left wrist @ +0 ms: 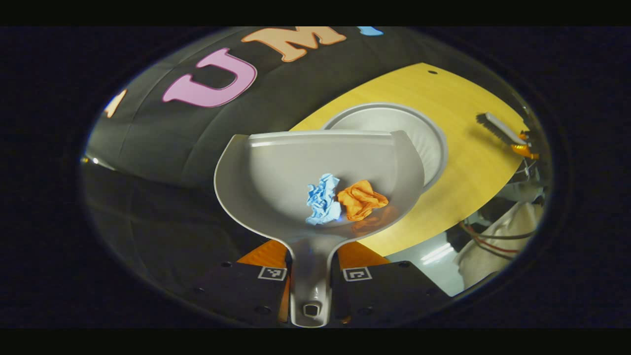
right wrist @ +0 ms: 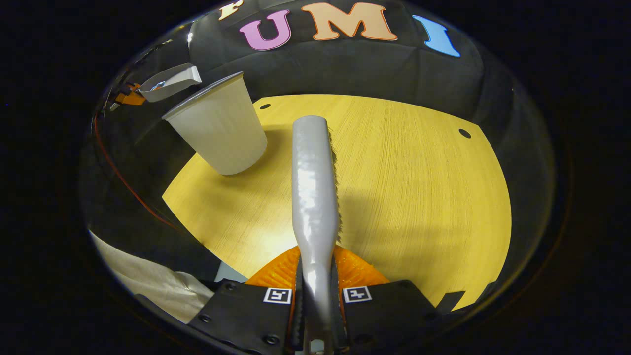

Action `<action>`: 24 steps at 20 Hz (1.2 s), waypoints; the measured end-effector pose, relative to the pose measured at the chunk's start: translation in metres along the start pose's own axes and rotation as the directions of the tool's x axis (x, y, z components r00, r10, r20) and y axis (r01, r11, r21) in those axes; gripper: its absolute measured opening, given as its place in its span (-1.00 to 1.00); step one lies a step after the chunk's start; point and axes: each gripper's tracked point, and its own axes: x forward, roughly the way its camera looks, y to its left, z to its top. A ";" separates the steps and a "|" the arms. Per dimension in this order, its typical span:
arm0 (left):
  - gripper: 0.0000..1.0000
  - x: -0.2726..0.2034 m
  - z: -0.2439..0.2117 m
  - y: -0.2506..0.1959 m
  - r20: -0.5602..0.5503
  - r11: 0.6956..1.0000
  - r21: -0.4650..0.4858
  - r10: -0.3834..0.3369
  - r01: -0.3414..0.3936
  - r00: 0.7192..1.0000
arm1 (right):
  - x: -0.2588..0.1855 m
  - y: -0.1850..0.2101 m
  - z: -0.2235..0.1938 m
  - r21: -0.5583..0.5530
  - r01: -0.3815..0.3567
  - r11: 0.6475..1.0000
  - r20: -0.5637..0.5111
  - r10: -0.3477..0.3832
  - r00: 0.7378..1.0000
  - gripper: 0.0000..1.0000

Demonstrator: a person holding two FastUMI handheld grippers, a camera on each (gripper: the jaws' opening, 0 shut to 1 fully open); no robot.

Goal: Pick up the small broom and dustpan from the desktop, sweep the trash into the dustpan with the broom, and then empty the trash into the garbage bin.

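Two claws are at work, and each one is closed on a handle. The left claw (left wrist: pixel 309 281) presses both fingers on the handle of the dustpan (left wrist: pixel 296 167), which reaches straight ahead from the fingertips and is lifted off the table. Inside the pan, close to the handle end, lie a crumpled blue paper (left wrist: pixel 323 198) and a crumpled orange paper (left wrist: pixel 361 199), touching each other. Beyond the front lip of the pan, and lower, the open mouth of the white bin (left wrist: pixel 424 133) is seen from above, standing on the yellow table (left wrist: pixel 473 162). Farther away to the right of this claw, the broom (left wrist: pixel 498 128) hangs above the table edge.

The right claw (right wrist: pixel 315 301) grips the broom (right wrist: pixel 313 182) by its narrow handle, both fingers pressing on it. It points forward over the table (right wrist: pixel 419 197), with the bristles on its right side. Ahead and to the left of this claw stands the bin (right wrist: pixel 222 133), on the table near its back edge. Farther to the left and higher, the dustpan (right wrist: pixel 170 81) is held in the air beside the bin's rim.
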 end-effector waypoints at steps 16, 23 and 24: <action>-0.47 -0.019 -0.005 0.010 -0.013 0.997 0.078 0.025 -0.024 1.000 | -0.013 -0.016 -0.006 0.065 0.035 0.997 0.015 -0.036 0.999 -0.53; -0.46 -0.041 0.044 -0.074 0.329 0.915 -0.344 -0.095 0.213 0.939 | -0.032 -0.038 -0.011 0.103 -0.005 0.995 0.017 0.003 1.000 -0.53; -0.46 -0.047 0.054 -0.088 0.356 0.889 -0.377 -0.120 0.260 0.927 | -0.035 -0.042 -0.012 0.112 -0.005 0.994 0.007 0.004 1.000 -0.53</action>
